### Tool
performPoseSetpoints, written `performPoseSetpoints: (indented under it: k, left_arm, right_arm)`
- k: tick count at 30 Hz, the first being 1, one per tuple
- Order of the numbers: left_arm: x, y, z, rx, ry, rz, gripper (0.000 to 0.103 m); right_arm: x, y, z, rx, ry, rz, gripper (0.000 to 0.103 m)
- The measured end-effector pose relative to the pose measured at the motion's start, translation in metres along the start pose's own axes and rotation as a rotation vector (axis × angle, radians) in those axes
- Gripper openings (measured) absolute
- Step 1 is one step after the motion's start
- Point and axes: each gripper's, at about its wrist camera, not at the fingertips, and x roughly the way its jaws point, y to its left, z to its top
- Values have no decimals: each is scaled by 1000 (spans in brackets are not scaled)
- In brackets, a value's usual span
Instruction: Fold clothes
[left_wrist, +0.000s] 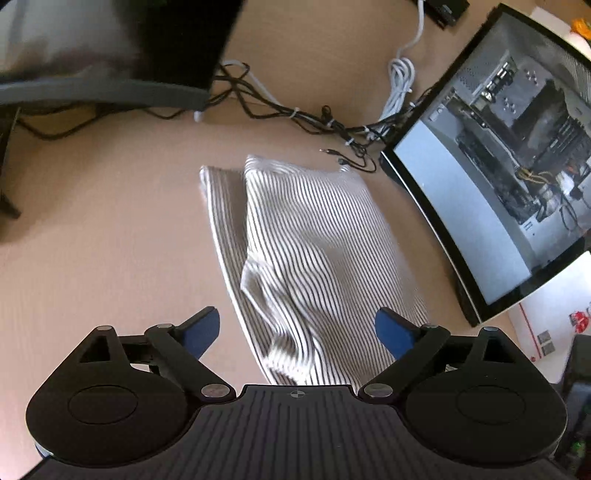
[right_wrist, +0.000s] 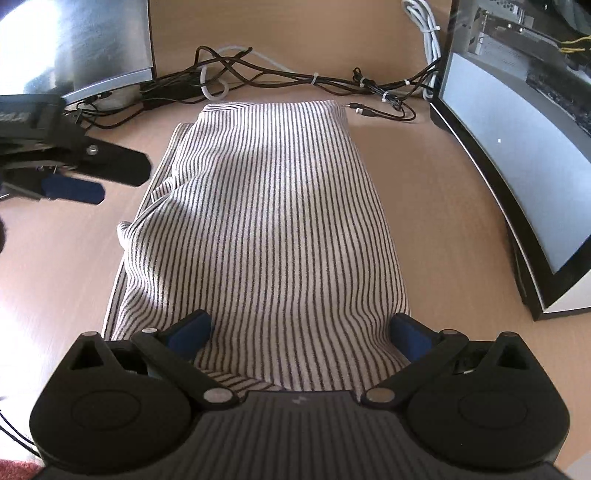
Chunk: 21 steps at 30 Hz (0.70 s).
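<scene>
While the striped garment (right_wrist: 266, 221) lies folded on the wooden desk (right_wrist: 424, 206) between the two monitors, I see my right gripper (right_wrist: 301, 336) spread wide, seemingly over its near hem. My left gripper (left_wrist: 297, 334) hangs wide apart, holding nothing.

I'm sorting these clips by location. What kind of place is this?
Probably a computer desk in a home or office: a wooden desktop, a curved monitor, and tangled cables behind the striped garment.
</scene>
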Motion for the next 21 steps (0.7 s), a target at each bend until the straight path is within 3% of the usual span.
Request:
performPoseSetpoints:
  k: [4,7,11,12,15,18,21]
  left_arm:
    - [-9,4,-8,11,21,-7,96]
    - [-21,7,-11,46,17,10,98]
    - [-40,26,-5,14,-2,-2,100]
    - [-45,34,-1,-20,1,-28,100]
    - [-58,52,5,-93,-23,-92,101]
    - [-70,66,11,-155,-59,-151,103]
    - [-83,81,17,-216,-96,-209,103]
  right_arm:
    - [-1,8,4,-16,13,33,103]
    - [-22,0,11,-69,-24,123,103]
    - [-43,-25,6,-56,-108,12,102]
    - [-48,-31,5,-52,-128,-18,95]
    - [-38,-33,-7,-107,-51,-54,74]
    - [-36,-22,-21,-154,-30,-62,73]
    - [-39,-9,-18,-191,-3,34,72]
